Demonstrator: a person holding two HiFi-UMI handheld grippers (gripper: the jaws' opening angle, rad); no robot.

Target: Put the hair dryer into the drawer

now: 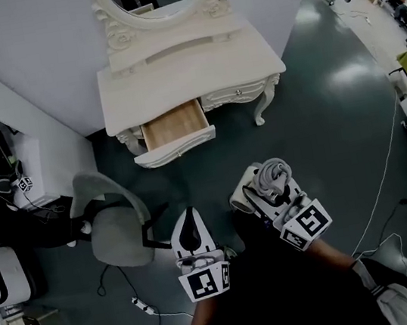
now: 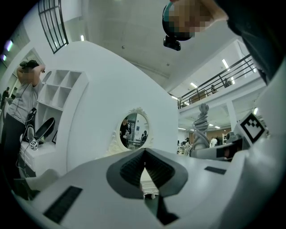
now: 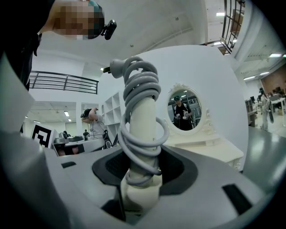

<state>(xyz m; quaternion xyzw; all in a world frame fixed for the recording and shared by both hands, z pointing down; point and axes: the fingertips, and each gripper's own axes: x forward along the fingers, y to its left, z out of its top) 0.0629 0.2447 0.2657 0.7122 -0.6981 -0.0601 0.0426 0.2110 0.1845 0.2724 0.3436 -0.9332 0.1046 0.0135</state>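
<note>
1. At the left of the head view, a grey chair point(image 1: 114, 227) stood on the dark floor point(image 1: 335, 122), just beside the left gripper point(image 1: 190, 225).
2. The left gripper's jaws were clenched together, tips meeting, with nothing between them. In its own view it point(image 2: 144, 154) pointed level at the oval mirror point(image 2: 134, 130).
3. Ahead stood the cream dressing table point(image 1: 197, 71). Its drawer point(image 1: 174, 124) was pulled out and showed a light wooden inside.
4. The right gripper point(image 1: 268, 190) was grasping the hair dryer point(image 1: 274, 173), and its jaws were wide around the body.
5. In the right gripper view the hair dryer point(image 3: 144, 112) was cream-white. Its handle stood upright between the dark pads point(image 3: 178, 170), and a grey cord point(image 3: 140, 89) was wound around it in many loops. The cord's plug point(image 3: 117, 67) stuck out at the top.
6. The hair dryer was held over the floor, well apart from the drawer, to its lower right in the head view.
</note>
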